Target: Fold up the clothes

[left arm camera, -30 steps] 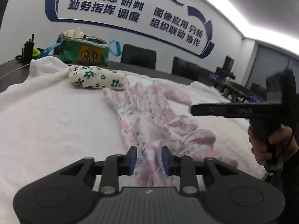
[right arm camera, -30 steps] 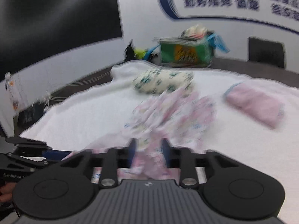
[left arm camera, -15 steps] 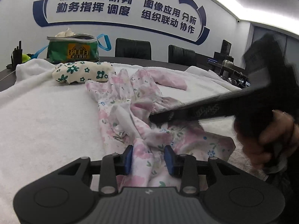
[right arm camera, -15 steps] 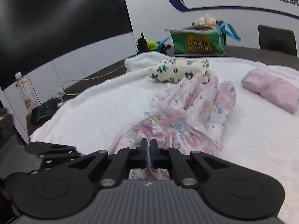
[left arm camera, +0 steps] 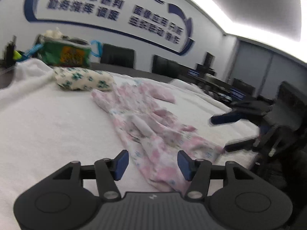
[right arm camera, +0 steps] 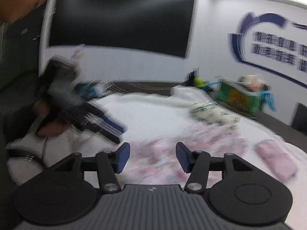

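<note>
A pink floral garment (left arm camera: 151, 134) lies crumpled in a long strip on the white towel-covered table (left arm camera: 48, 130); it also shows in the right wrist view (right arm camera: 182, 149). My left gripper (left arm camera: 152, 164) is open and empty, just above the garment's near end. My right gripper (right arm camera: 152, 158) is open and empty above the garment. The right gripper shows in the left wrist view (left arm camera: 230, 132) at the right edge of the cloth. The left gripper shows blurred in the right wrist view (right arm camera: 107, 126) at the left.
A folded white garment with green flowers (left arm camera: 84, 78) lies at the back, also in the right wrist view (right arm camera: 213, 113). A folded pink piece (right arm camera: 276, 159) lies to the right. A green bag (left arm camera: 65, 53) stands behind. Black chairs (left arm camera: 117, 55) line the far side.
Both grippers have opened and let go of the pink floral garment, which now lies on the towel. Both have pulled back and the views have swung, with motion blur.
</note>
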Motion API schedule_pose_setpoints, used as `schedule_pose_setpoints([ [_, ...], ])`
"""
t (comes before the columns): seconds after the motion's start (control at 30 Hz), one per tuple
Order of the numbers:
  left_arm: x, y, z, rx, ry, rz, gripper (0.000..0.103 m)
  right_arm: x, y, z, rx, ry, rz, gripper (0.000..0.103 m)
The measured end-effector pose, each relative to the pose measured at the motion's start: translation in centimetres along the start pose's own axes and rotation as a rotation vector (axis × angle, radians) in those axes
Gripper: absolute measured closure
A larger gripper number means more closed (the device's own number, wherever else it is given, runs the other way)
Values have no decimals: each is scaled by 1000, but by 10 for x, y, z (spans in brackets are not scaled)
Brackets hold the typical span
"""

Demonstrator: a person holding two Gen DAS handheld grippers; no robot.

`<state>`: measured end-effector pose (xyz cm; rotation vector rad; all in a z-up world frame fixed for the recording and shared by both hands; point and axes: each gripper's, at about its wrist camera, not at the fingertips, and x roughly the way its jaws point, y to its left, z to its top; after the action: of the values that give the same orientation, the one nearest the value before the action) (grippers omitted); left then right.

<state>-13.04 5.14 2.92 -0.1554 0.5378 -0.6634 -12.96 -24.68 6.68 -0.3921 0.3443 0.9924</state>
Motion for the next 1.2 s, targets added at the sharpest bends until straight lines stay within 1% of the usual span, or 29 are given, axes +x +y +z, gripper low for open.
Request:
schedule_pose_setpoints([
  [0.03, -2, -2, -1, 15, -1, -24, 48, 5, 6, -3, -34, 24, 15, 43],
  [0.07, -3, -4, -2, 32, -2, -47, 45, 10, 11, -5, -68, 46, 23, 38],
  [0.1, -2, -9, -4, 61, -4, -56, 36, 14, 16, -7, -104, 63, 25, 35],
  [0.17, 0, -17, -7, 120, -6, -75, 28, 23, 23, -10, -166, 88, 34, 33],
  [0.27, 6, -30, -12, 214, 9, -83, 28, 35, 25, -14, -222, 127, 52, 33],
  [0.33, 10, -36, -15, 266, 9, -67, 28, 43, 20, -18, -225, 150, 60, 34],
  [0.37, 11, -39, -16, 295, 15, -53, 28, 46, 16, -19, -208, 159, 74, 40],
  [0.4, 12, -43, -16, 326, 20, -37, 28, 49, 12, -21, -192, 169, 88, 56],
  [0.43, 13, -47, -16, 372, 15, -13, 28, 52, 8, -23, -176, 178, 102, 62],
  [0.47, 14, -50, -17, 414, 6, 10, 28, 54, 2, -21, -145, 184, 119, 81],
  [0.5, 16, -55, -17, 462, -5, 38, 27, 55, -5, -19, -106, 189, 138, 88],
  [0.57, 23, -63, -16, 550, -17, 89, 27, 55, -18, -12, -33, 187, 181, 91],
  [0.63, 34, -71, -16, 624, -22, 128, 27, 50, -31, -5, 33, 170, 225, 91],
  [0.7, 46, -73, -16, 681, -11, 140, 27, 44, -42, 0, 83, 148, 257, 91],
  [0.73, 51, -73, -15, 687, 1, 130, 27, 39, -45, 0, 99, 144, 275, 91],
  [0.77, 57, -74, -14, 695, 11, 119, 28, 35, -46, 1, 112, 140, 294, 95],
  [0.83, 60, -77, -14, 718, -6, 82, 32, 27, -48, 1, 137, 134, 333, 96],
  [0.9, 62, -80, -14, 740, -21, 44, 43, 20, -45, 2, 161, 130, 376, 96],
  [0.93, 62, -79, -14, 738, -7, 18, 47, 17, -43, 2, 163, 131, 391, 96],
  [1.0, 65, -77, -13, 722, 34, -29, 73, 11, -38, 3, 146, 134, 384, 97],
  [1.03, 68, -73, -12, 695, 60, -43, 77, 9, -36, 3, 136, 141, 375, 96],
  [1.07, 70, -69, -10, 666, 67, -48, 79, 7, -34, 4, 127, 149, 367, 95],
  [1.13, 74, -61, -5, 609, 81, -58, 80, -5, -30, -1, 84, 99, 295, 73],
  [1.17, 74, -58, -2, 585, 81, -68, 80, -12, -27, -3, 60, 67, 253, 33],
  [1.2, 74, -55, 1, 561, 81, -78, 81, -19, -25, -6, 36, 36, 212, 3],
])
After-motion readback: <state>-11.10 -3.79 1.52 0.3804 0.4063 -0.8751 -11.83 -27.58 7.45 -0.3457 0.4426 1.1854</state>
